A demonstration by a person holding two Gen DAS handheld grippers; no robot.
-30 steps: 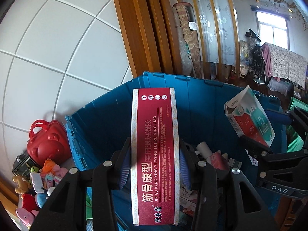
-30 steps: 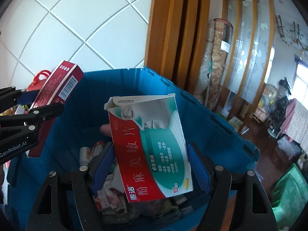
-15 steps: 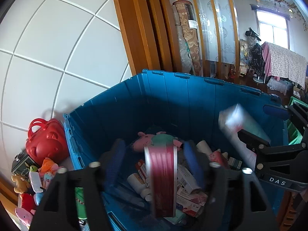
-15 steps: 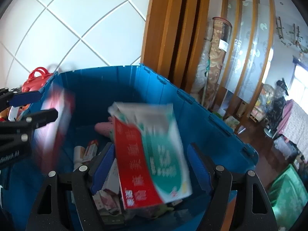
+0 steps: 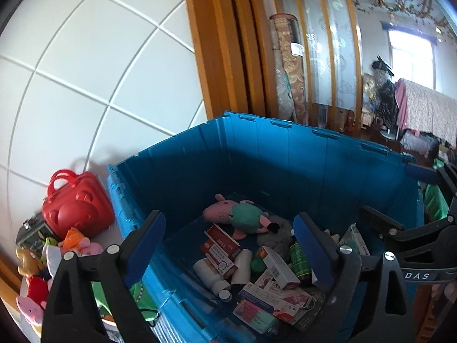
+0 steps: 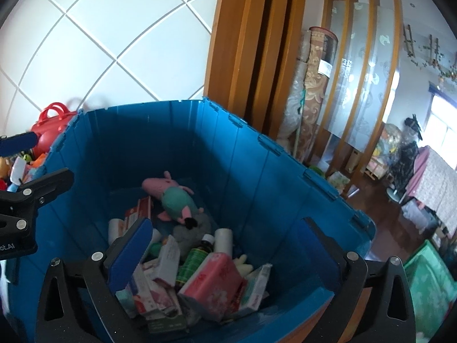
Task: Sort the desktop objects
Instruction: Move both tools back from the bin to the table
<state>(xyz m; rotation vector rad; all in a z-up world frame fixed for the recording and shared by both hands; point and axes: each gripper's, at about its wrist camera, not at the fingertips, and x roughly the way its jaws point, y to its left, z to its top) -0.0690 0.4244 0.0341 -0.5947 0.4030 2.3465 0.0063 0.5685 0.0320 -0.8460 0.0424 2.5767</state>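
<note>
**Both claws wide open over the blue crate, nothing held**

I'm looking down into one blue crate (image 5: 288,154) standing against the white tiled wall (image 5: 85,57). Its floor is littered with sorted items: one pink plush pig in a green dress (image 5: 237,217), a grey soft toy (image 5: 275,234) just beside it, a heap of medicine boxes (image 6: 211,283) too jumbled for me to count, at least two white bottles (image 5: 210,274) and one green-labelled bottle (image 6: 197,257) with a dark cap.

Outside the crate, on its left, sits one red bear-faced case (image 5: 77,205) with a cluster of small plush toys (image 5: 54,254) in front of it.

My left gripper (image 5: 228,248) has just been opening and now stands spread to its widest, with nothing between its blue pads. My right gripper (image 6: 225,254) has likewise just been opening; its jaws are fully apart and empty, hanging above the box heap without touching it.
</note>
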